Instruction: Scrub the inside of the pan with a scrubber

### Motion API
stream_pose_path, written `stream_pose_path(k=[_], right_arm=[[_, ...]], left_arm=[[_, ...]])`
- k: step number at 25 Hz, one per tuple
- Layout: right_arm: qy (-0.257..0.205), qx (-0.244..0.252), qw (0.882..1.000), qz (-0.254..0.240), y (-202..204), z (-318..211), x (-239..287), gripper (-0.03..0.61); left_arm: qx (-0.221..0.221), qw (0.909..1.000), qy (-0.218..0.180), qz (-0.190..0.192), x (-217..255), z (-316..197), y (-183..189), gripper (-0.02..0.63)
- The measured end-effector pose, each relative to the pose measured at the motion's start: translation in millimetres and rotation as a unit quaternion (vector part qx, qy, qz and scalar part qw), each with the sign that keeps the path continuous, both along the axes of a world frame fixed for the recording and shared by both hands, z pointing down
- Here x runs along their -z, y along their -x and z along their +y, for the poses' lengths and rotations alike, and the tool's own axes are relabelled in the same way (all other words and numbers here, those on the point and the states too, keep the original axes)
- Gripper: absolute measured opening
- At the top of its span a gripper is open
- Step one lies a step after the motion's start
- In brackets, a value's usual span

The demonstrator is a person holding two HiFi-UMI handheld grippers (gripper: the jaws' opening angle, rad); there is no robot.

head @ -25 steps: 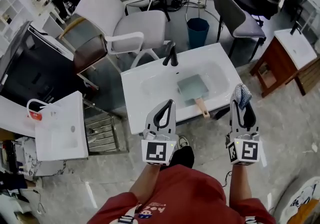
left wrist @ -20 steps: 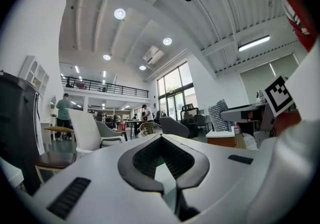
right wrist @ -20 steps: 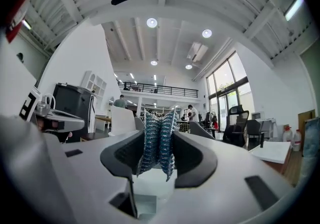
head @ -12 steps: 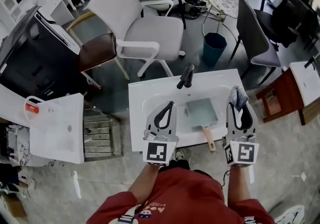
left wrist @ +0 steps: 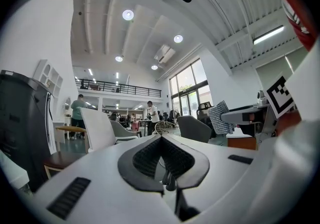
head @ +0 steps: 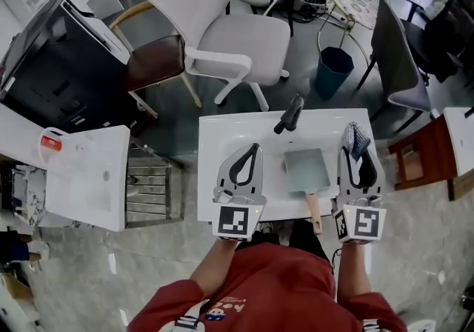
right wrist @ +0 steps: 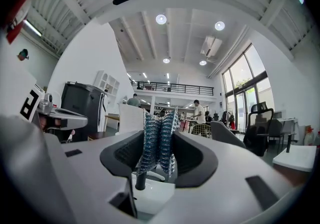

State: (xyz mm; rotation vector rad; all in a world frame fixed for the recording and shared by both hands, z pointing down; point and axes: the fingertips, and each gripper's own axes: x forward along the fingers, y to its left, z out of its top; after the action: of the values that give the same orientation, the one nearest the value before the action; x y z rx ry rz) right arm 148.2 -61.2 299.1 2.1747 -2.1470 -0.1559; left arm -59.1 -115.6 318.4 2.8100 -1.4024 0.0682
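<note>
Zero contact with the pan [head: 304, 169] so far; seems to be the approach step, with the scrubbing itself not begun. Pan found flat in the basin of the white sink [head: 222, 134], just in front of the dark faucet [head: 289, 114], with its pale handle [head: 314, 208] pointing back over the near rim toward the person.

On the right gripper [right wrist: 159, 140]: clenched on the scrubber [right wrist: 158, 133], a blue-silver mesh pad standing upright between the jaws and sticking out past the tips. Held at the right side of the sink, beside the pan and not over it. Aimed forward into the room and not down at the basin, judging from the right gripper view.

On the left gripper [left wrist: 161, 140]: closed with the tips meeting, nothing between them. Hovering over the left part of the sink, apart from the pan.

Next, probably: tip the right gripper downward, bring the scrubber to the left over the pan, and press the mesh on the inner floor before rubbing. Calls for moderate pressure only, since a light pan in a smooth basin could slide away. Perhaps sensible to open the left gripper and pin the handle first. Cannot tell whether water or soap is present in the pan.
</note>
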Motion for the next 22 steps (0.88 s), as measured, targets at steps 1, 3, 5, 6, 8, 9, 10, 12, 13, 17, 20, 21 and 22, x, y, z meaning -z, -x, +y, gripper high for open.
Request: stream_pose_path(k=[1, 3, 5, 6, 8, 9, 10, 12, 13, 17, 20, 21, 22], right_arm=[[0.001, 0.006, 1.000, -0.001, 1.4, -4.0, -0.8, 0.190], [0.003, 0.019, 1.000, -0.003, 1.4, -11.4, -3.1, 0.189], [0.006, 0.032, 0.999, -0.008, -1.7, -19.1, -6.2, 0.190], [0.007, 0.040, 0.999, -0.010, -3.1, -23.8, -6.7, 0.190], [0.007, 0.056, 0.998, -0.011, -4.8, -33.9, -5.4, 0.190], [0.006, 0.063, 0.998, -0.010, -6.2, -38.5, -4.5, 0.190], [0.006, 0.068, 0.998, -0.010, -8.0, -42.5, -4.2, 0.190], [0.008, 0.081, 0.997, -0.011, -12.5, -48.5, -6.1, 0.190], [0.011, 0.088, 0.996, -0.012, -14.7, -50.7, -7.8, 0.189], [0.021, 0.113, 0.993, -0.030, -20.8, -59.5, -11.0, 0.190], [0.020, 0.121, 0.992, -0.026, -20.8, -63.7, -9.6, 0.190], [0.020, 0.124, 0.992, -0.023, -19.9, -64.1, -9.1, 0.190], [0.021, 0.126, 0.992, -0.018, -19.2, -64.3, -9.1, 0.190]], left_arm=[[0.006, 1.0000, 0.001, -0.002, 0.5, -1.8, 1.8, 0.009], [0.018, 0.9998, 0.001, -0.007, 1.1, -4.7, 2.6, 0.009], [0.031, 0.9995, -0.001, -0.009, 3.1, -6.5, 0.7, 0.009], [0.037, 0.9993, -0.002, -0.009, 4.5, -7.0, 0.0, 0.009], [0.051, 0.9986, -0.001, -0.011, 6.4, -7.6, -1.2, 0.009], [0.058, 0.9982, 0.000, -0.013, 6.0, -8.3, -2.4, 0.009], [0.064, 0.9978, 0.003, -0.014, 4.5, -9.4, -4.3, 0.009], [0.074, 0.9972, 0.002, -0.015, 1.9, -13.0, -10.2, 0.009], [0.077, 0.9969, -0.003, -0.015, 2.2, -14.9, -13.2, 0.009], [0.090, 0.9957, -0.021, -0.009, 4.8, -20.8, -19.9, 0.009], [0.101, 0.9946, -0.024, -0.011, 5.1, -21.8, -19.5, 0.009], [0.103, 0.9942, -0.026, -0.011, 5.5, -21.5, -19.5, 0.009], [0.104, 0.9941, -0.027, -0.012, 5.3, -21.1, -19.9, 0.009]])
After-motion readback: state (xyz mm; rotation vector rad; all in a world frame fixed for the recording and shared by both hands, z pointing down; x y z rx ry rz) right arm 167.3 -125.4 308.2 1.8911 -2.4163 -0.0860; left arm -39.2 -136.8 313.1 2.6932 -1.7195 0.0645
